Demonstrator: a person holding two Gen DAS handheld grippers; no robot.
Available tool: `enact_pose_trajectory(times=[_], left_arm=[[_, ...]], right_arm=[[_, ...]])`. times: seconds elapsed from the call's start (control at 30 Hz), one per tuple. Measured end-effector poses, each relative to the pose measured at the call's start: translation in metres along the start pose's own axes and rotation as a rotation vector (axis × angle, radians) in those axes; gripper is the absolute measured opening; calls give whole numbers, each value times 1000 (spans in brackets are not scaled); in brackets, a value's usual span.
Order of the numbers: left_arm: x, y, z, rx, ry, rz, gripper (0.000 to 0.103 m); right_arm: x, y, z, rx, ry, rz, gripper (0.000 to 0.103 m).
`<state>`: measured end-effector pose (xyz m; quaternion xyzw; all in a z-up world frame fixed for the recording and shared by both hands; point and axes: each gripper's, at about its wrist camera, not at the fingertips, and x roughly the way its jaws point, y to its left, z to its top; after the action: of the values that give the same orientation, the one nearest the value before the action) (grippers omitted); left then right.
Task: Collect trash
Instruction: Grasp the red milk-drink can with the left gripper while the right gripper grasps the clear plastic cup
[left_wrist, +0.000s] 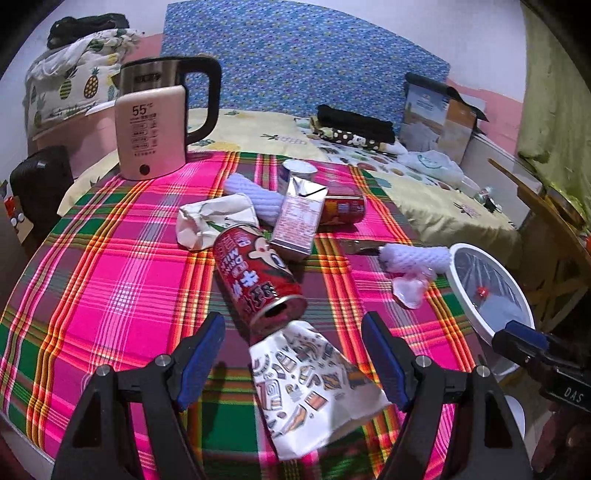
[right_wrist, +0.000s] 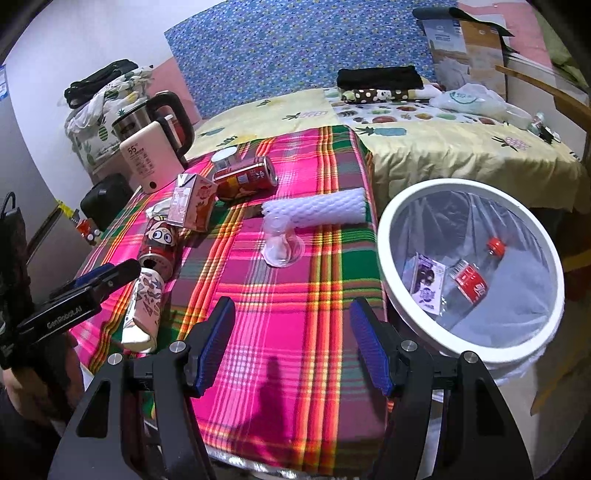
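Note:
My left gripper (left_wrist: 293, 354) is open, its jaws on either side of a crushed patterned paper cup (left_wrist: 314, 384) lying on the plaid tablecloth (left_wrist: 110, 280). Just beyond lies a red can (left_wrist: 255, 273), a milk carton (left_wrist: 299, 218), a second red can (left_wrist: 341, 208), crumpled paper (left_wrist: 210, 218) and white foam nets (left_wrist: 413, 258). My right gripper (right_wrist: 293, 343) is open and empty above bare cloth, left of the white trash bin (right_wrist: 472, 266), which holds a bottle (right_wrist: 469, 280) and a wrapper (right_wrist: 424, 284). The cup (right_wrist: 142, 306) and the left gripper (right_wrist: 107, 275) show at the left.
A pink kettle (left_wrist: 151, 129) stands at the table's far left. A clear plastic cup (right_wrist: 280, 243) lies by a foam net (right_wrist: 317, 210). A bed with a yellow sheet (right_wrist: 443, 147), clothes and a cardboard box (right_wrist: 465, 44) lies behind the table.

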<state>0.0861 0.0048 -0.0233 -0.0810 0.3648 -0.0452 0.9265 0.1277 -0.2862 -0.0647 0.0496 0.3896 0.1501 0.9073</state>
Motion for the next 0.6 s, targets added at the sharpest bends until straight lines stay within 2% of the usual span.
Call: enact_pose_trajectory(times=[0.33,0.6], left_arm=[[26,14,14,-53,34,39,78],[43,17,22,-54,58,69,78]], right_arm=[[20,10,14,-23,8,1,66],[45,14,28,-35,23,-8,64]])
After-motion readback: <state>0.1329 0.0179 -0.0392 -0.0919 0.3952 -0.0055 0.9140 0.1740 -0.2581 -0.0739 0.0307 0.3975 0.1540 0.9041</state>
